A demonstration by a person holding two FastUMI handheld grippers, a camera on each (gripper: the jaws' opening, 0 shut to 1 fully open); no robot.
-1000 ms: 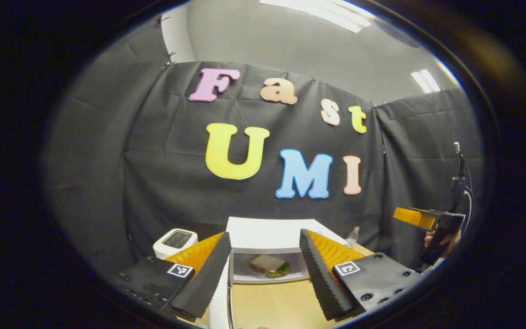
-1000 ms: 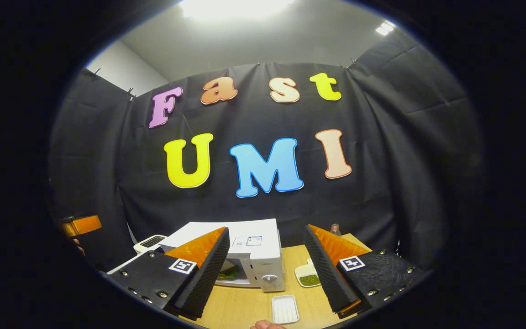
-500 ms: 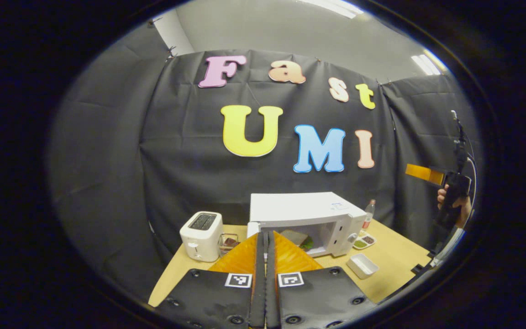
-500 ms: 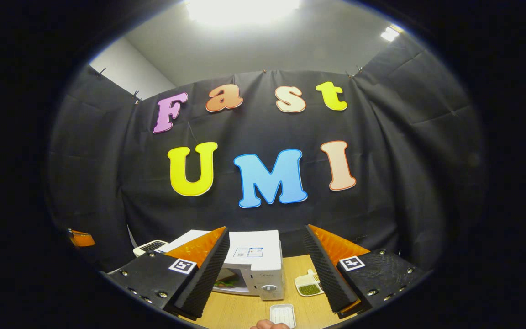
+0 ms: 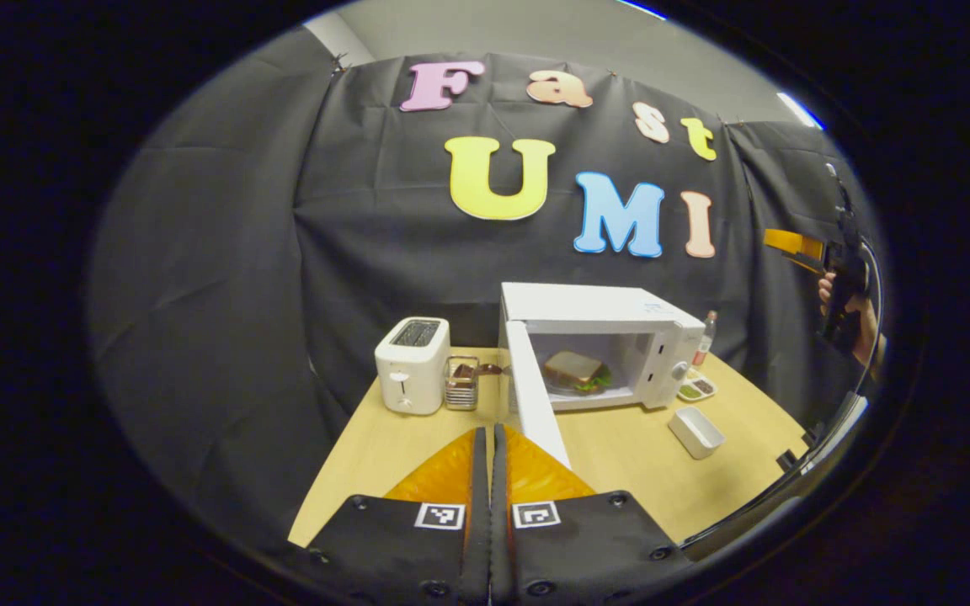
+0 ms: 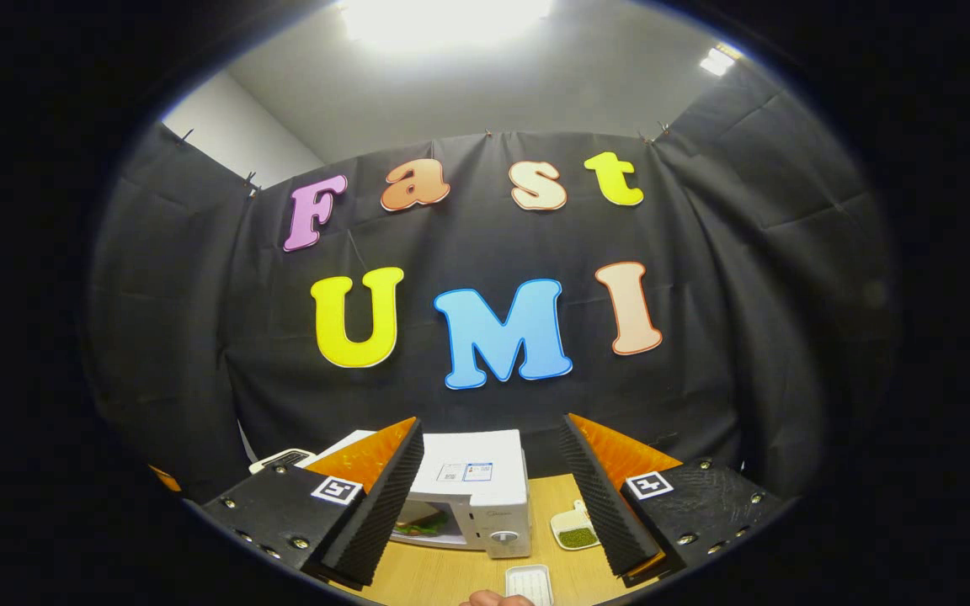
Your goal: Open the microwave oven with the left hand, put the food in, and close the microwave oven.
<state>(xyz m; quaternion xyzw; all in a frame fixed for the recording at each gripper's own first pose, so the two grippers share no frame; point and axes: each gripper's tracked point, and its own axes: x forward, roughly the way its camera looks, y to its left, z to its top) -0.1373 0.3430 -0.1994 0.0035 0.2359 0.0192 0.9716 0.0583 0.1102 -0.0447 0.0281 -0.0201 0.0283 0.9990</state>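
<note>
partly behind microwave (image 5: 611, 341) door (image 5: 535, 400): sandwich (image 5: 573, 370); l gripper (image 5: 489, 438) together, r gripper (image 6: 492, 459) apart

In the right gripper view, the left finger (image 6: 384, 497) hid the open side of the microwave (image 6: 472, 503), and the white tray (image 6: 529, 583) was cut off at the bottom edge. The contents of the small dishes (image 5: 695, 389) were too small to identify.

left gripper (image 5: 490, 471) closed, pulled back from microwave (image 5: 599, 337)
</note>
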